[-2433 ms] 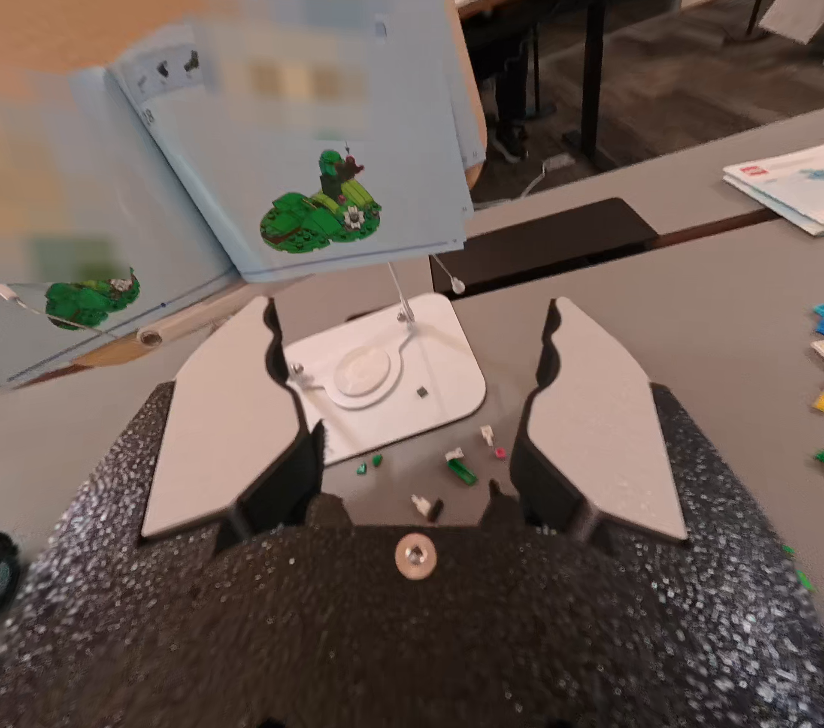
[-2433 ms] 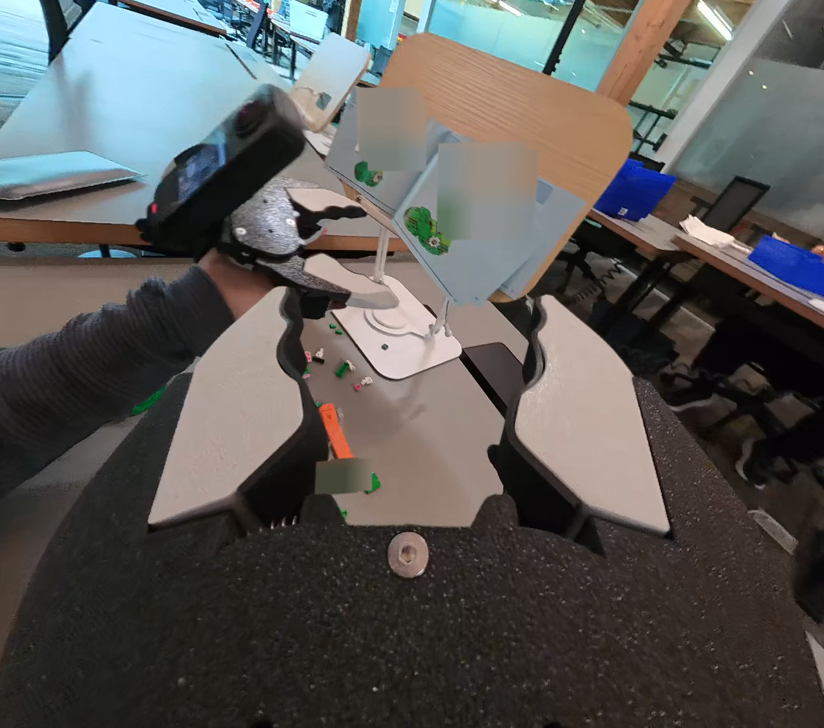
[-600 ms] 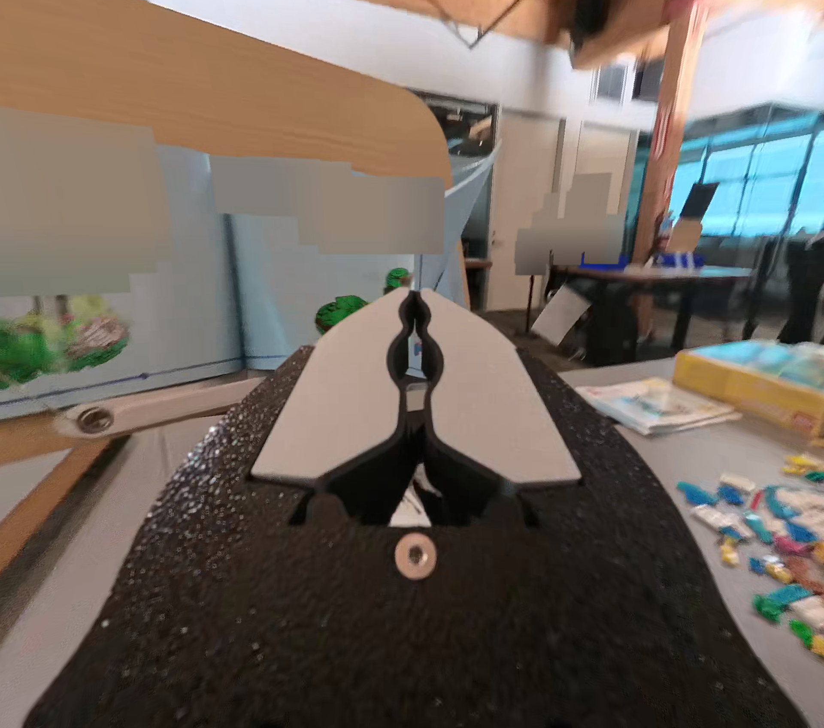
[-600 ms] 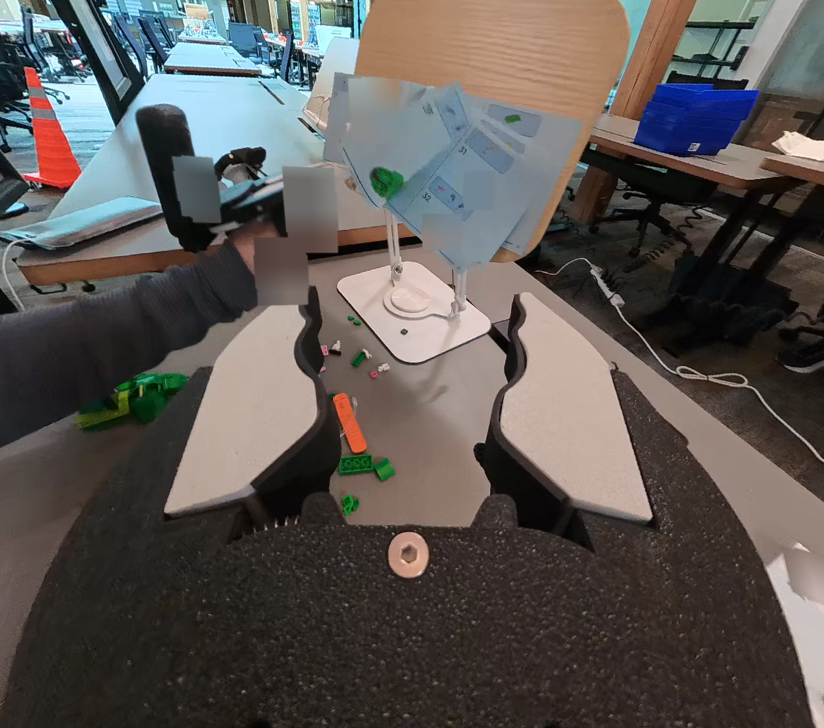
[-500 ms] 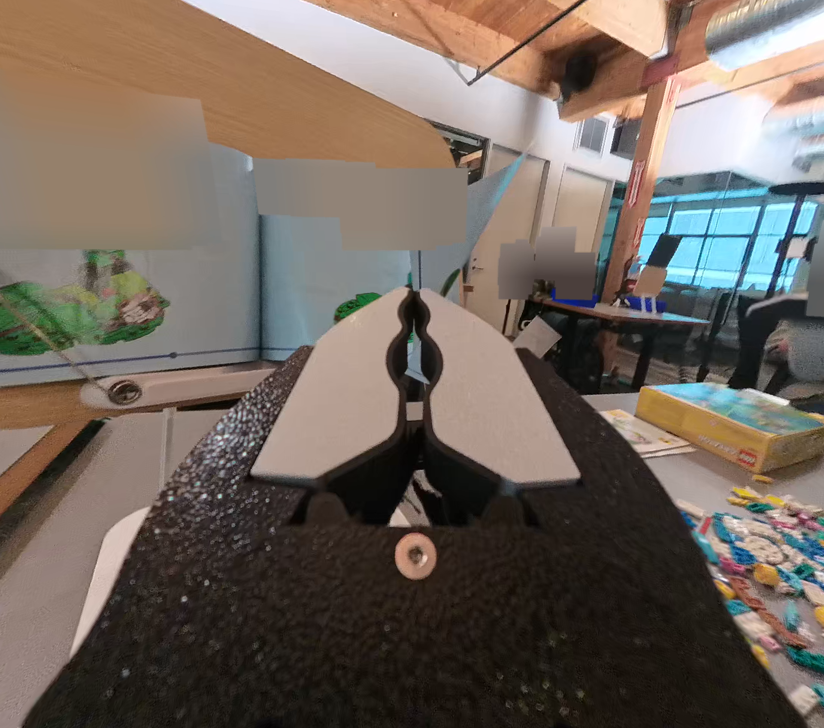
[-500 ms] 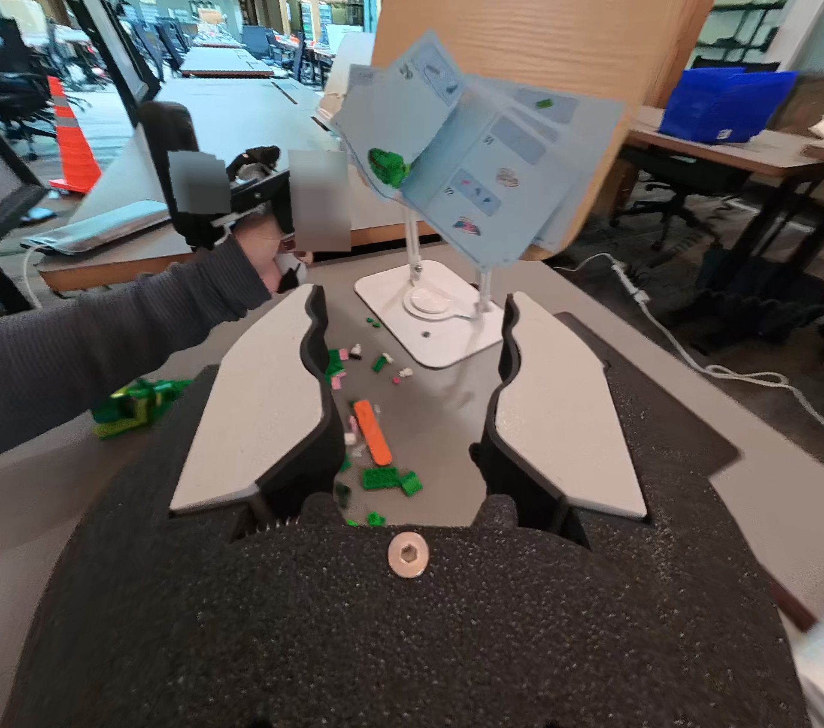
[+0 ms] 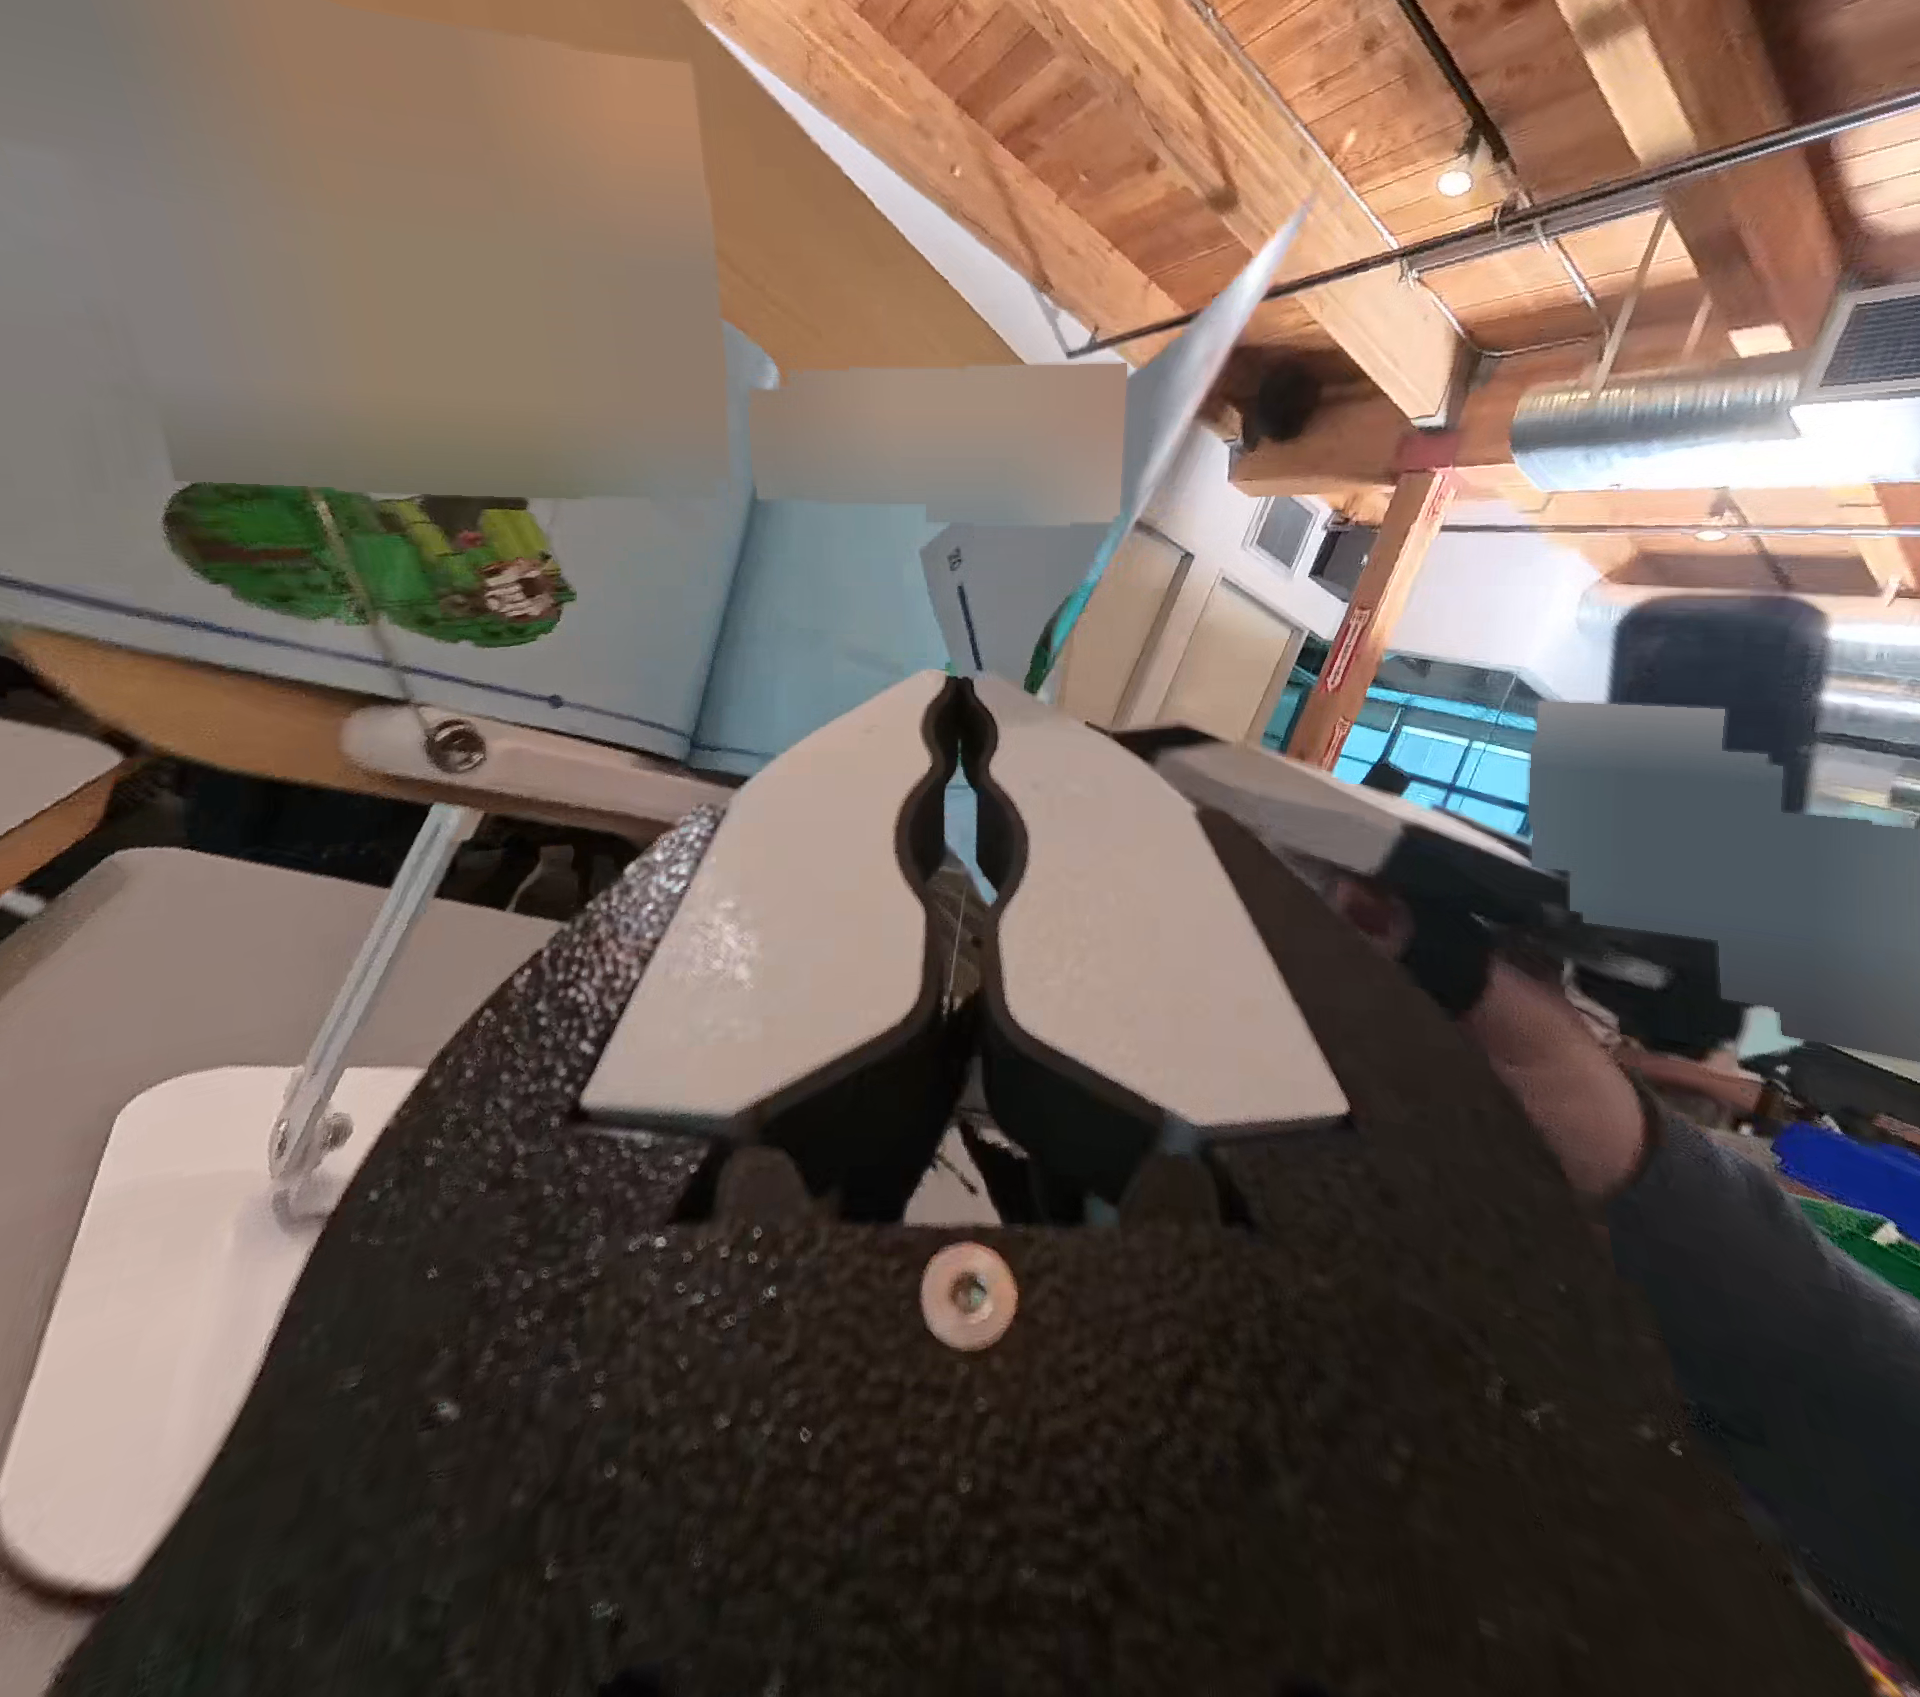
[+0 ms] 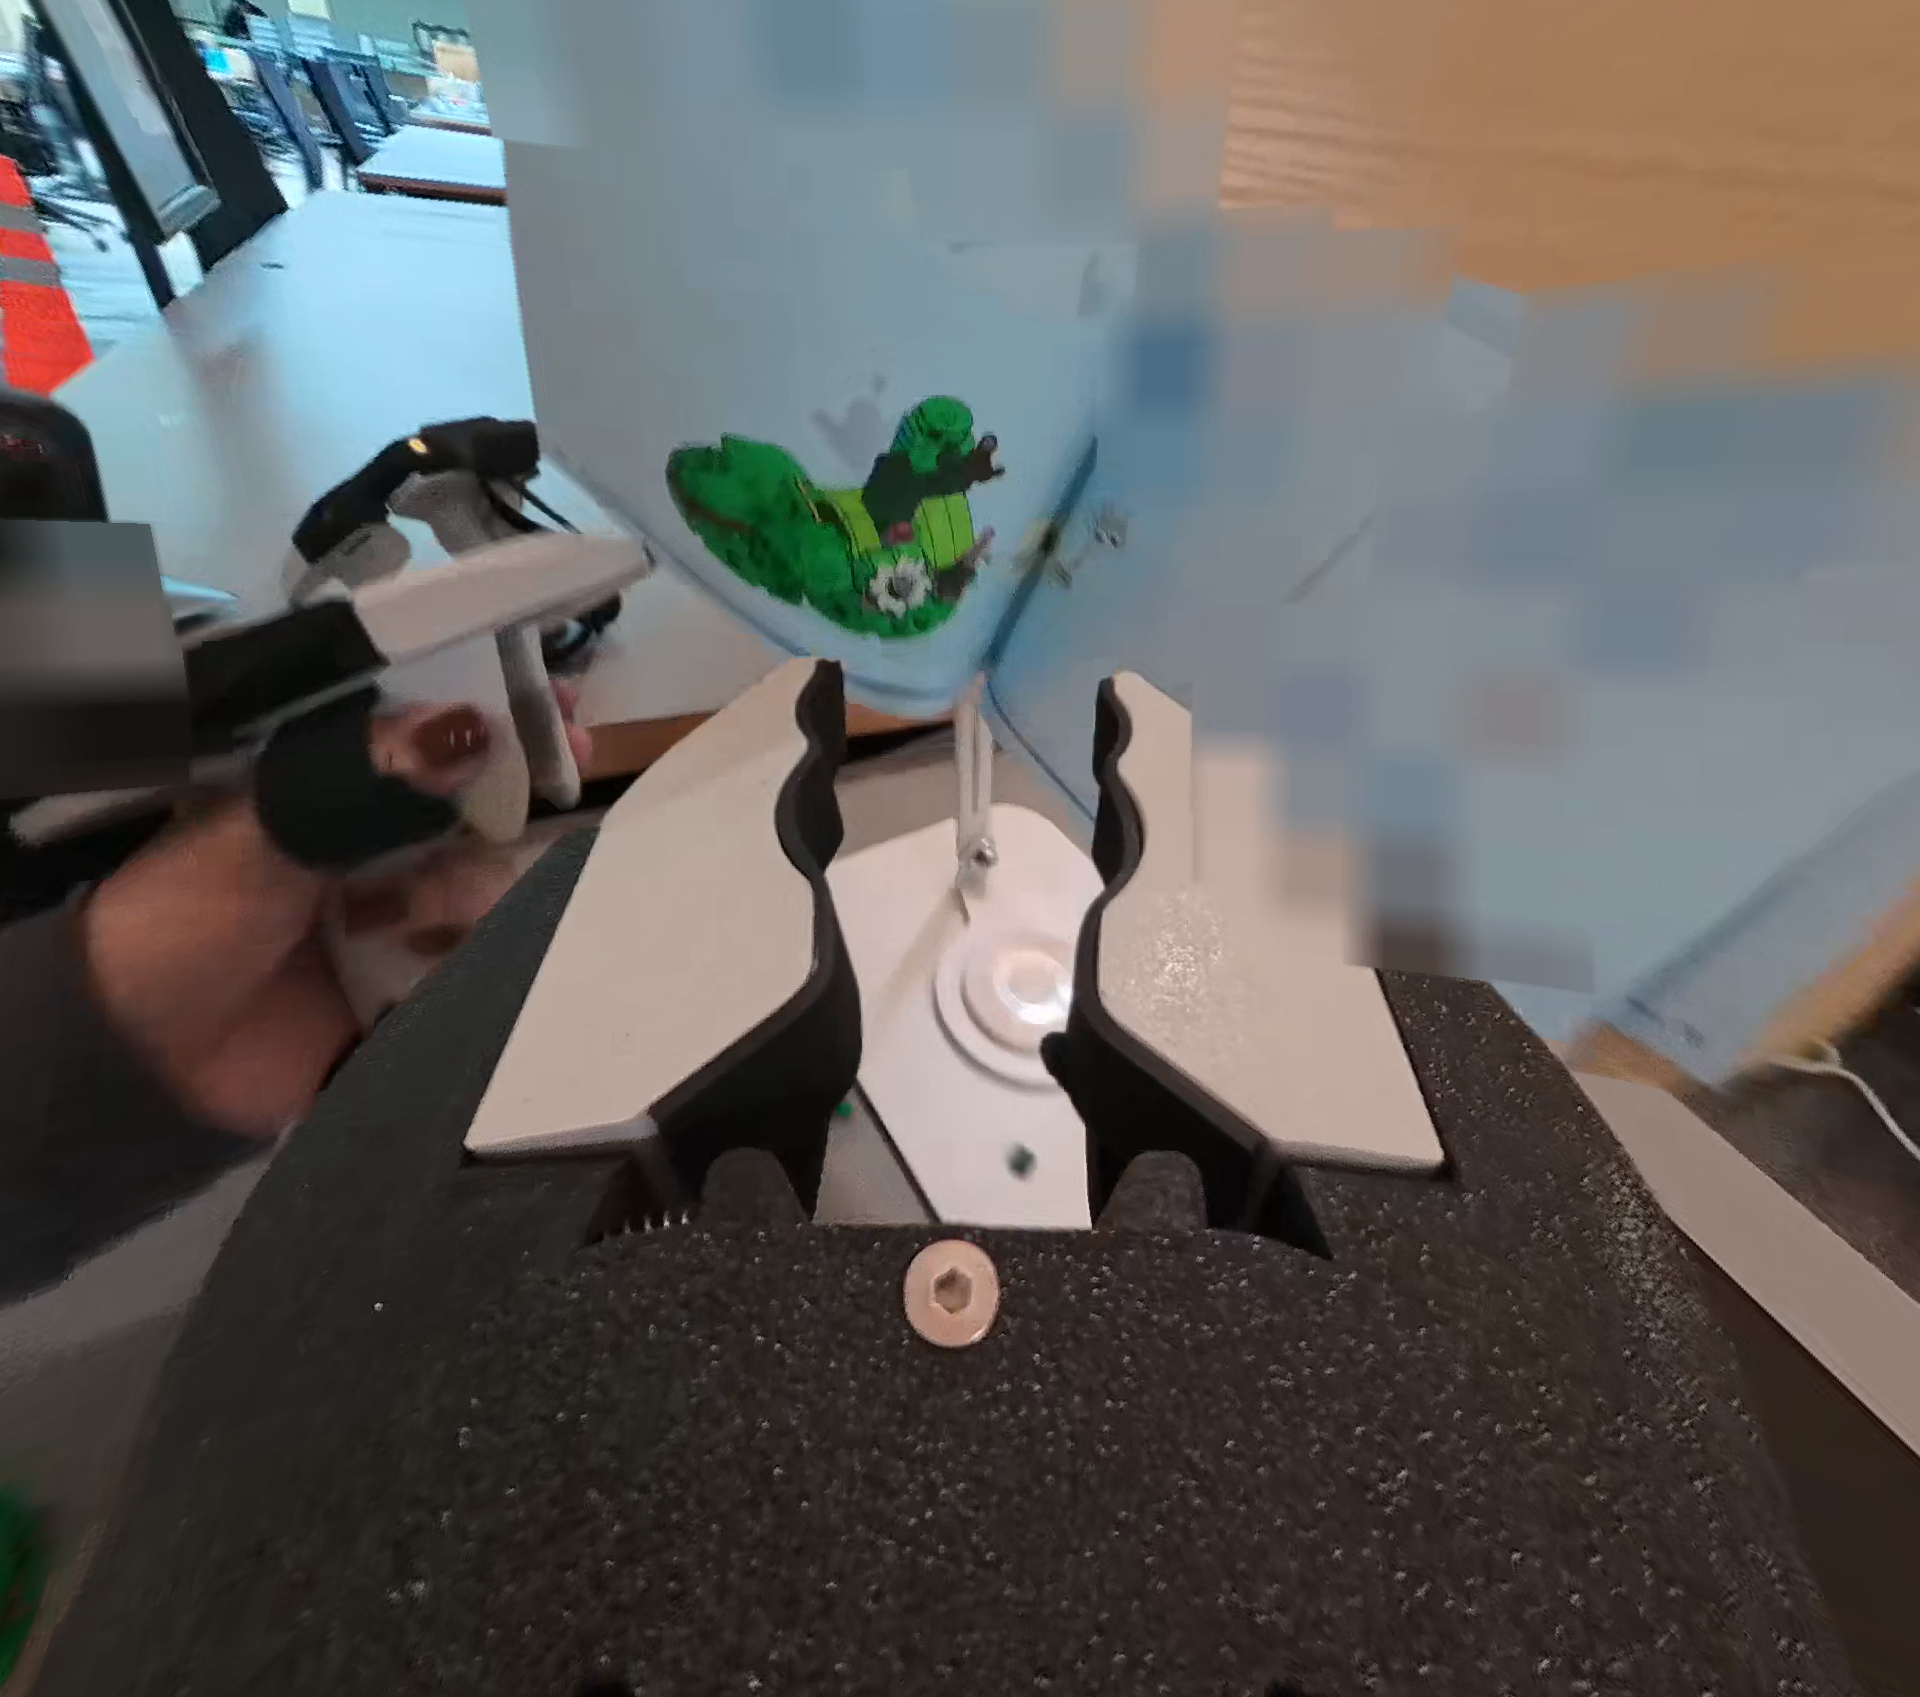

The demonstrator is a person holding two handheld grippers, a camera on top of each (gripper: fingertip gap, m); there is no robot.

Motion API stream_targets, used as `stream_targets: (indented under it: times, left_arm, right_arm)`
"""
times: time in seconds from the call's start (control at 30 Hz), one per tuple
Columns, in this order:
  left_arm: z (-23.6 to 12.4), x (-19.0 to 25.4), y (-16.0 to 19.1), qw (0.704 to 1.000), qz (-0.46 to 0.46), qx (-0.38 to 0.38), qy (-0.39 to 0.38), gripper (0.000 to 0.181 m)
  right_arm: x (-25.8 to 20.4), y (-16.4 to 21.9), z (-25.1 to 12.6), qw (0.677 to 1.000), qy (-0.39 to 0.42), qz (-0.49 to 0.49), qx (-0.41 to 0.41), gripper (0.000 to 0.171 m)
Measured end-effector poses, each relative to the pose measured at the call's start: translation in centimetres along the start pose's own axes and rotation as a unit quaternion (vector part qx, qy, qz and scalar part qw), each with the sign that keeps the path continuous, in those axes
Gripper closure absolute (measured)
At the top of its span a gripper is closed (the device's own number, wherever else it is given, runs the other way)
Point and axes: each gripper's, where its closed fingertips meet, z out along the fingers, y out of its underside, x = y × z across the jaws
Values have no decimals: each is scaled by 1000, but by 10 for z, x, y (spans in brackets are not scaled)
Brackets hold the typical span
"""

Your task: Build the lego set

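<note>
Paper page (image 7: 1174, 442) is now pinched in the closed left gripper (image 7: 958, 691), lifted mid-turn; right gripper (image 8: 966, 691), narrowed, half open and empty, has approached below it. Next building step becomes readable.

A white stand base (image 8: 940, 1039) sits on the grey tabletop (image 7: 156, 961); behind it — an orange traffic cone (image 8: 36, 297), overhead — wooden ceiling beams (image 7: 1091, 37) and a silver duct (image 7: 1652, 406).
</note>
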Motion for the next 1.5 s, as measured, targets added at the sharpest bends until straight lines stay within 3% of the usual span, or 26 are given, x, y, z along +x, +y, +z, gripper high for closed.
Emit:
stream_targets:
  times: [0.2, 0.33, 0.43, 0.63, 0.77, 0.83, 1.0, 1.3, 1.5]
  left_arm:
    - [-17, -17, -2, 999, -5, -50, 0, 181]
    - [-25, -28, -12, 998, -17, -54, 1, 181]
    - [-27, -34, -15, 998, -16, -66, 6, 181]
    - [-31, -44, -25, 997, -33, -65, 24, 181]
    - [-34, -49, -29, 997, -46, -63, 30, 179]
    - [-37, -50, -28, 996, -45, -70, 33, 177]
    - [-44, -53, -25, 993, -50, -96, 51, 178]
    - [-55, -68, -18, 989, -56, -125, 48, 151]
    - [-58, -84, -24, 994, -68, -85, 20, 151]
  right_arm:
    - [-17, -6, 66, 1000, -11, -19, -14, 125]
    - [-33, -8, 69, 997, -30, -65, 20, 120]
    - [-43, 3, 63, 984, -29, -170, 32, 115]
    - [-44, 19, 73, 897, 89, -432, 5, 105]
    - [-52, 16, 93, 840, 132, -526, -1, 105]
    - [-57, 16, 102, 829, 135, -543, 0, 110]
    - [-54, 11, 118, 833, 159, -530, 2, 121]
    - [-52, 7, 118, 864, 171, -472, 30, 134]
    - [-52, 3, 107, 879, 183, -437, 60, 138]
